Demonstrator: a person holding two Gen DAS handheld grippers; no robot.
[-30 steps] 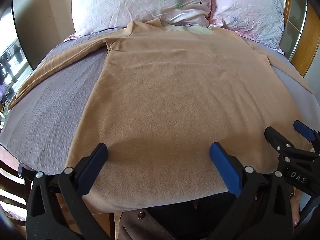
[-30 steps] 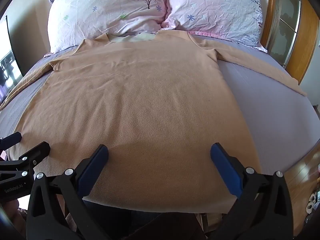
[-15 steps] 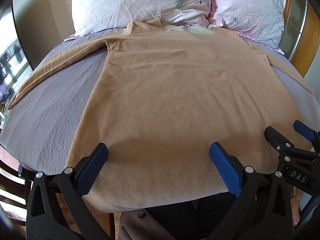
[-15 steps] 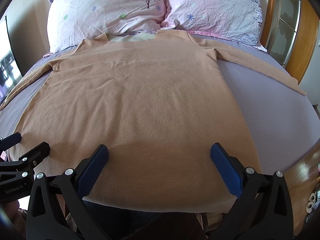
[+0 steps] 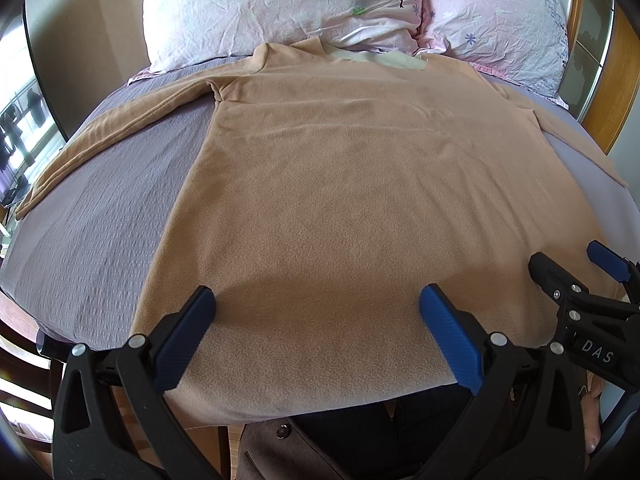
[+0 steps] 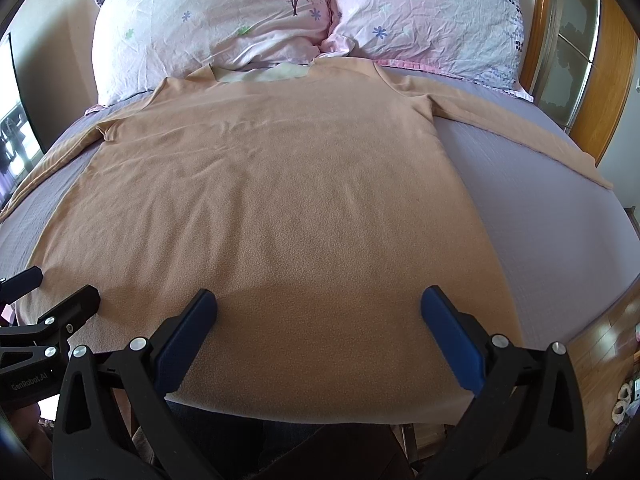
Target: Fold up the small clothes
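Nearest: left gripper [image 5: 316,320] and right gripper [image 6: 318,320] side by side over the bed's near edge, jaws spread wide, gripping nothing. Beneath and beyond: tan long-sleeved shirt [image 5: 360,184] spread flat on the lilac bedsheet [image 6: 540,208], hem at the near edge, sleeves stretched toward both side edges. Farthest: collar touching two floral pillows [image 6: 304,12] at the head edge.

1. My left gripper [image 5: 316,304] has a black frame, silver screws and blue fingers [image 5: 186,338].
2. My right gripper [image 6: 318,304] matches; white "DAS" lettering marks its side.
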